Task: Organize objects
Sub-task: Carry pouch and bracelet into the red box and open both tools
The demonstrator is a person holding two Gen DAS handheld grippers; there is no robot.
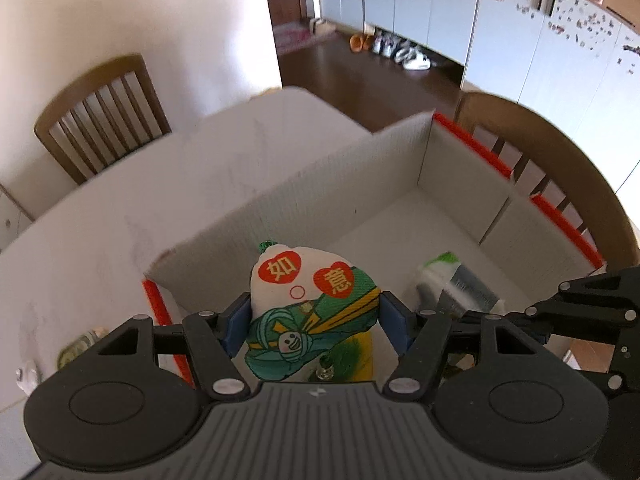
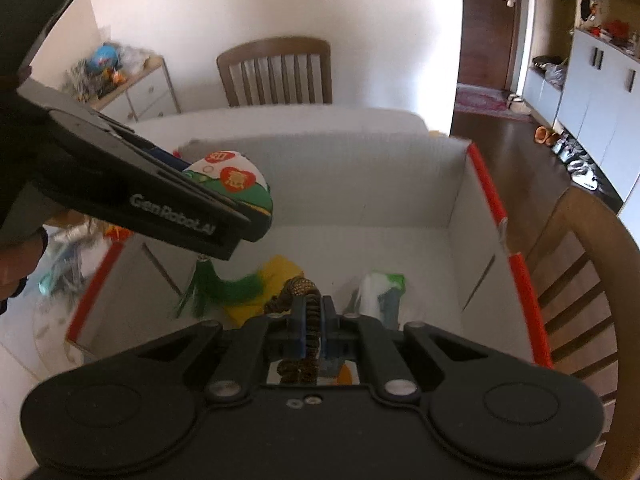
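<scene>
Left gripper point(image 1: 316, 316) clamps printed fabric pouch point(image 1: 312, 300), long axis upright, green tassel point(image 2: 218, 286) hanging, above cardboard box point(image 1: 360, 184). Right gripper point(image 2: 314, 330), angled down, pinches brown braided cord point(image 2: 298, 296) over box.

Both tools are matte black plastic. The left tool point(image 1: 315, 316) has a ribbed grey top plate, two round domed housings, silver pivot screws on angled linkage bars, and blue pads point(image 1: 236, 326). The right tool point(image 2: 314, 330) is built alike, with narrow blue pads point(image 2: 325, 336). White "GenRobot.AI" lettering runs along the left tool's side.
</scene>
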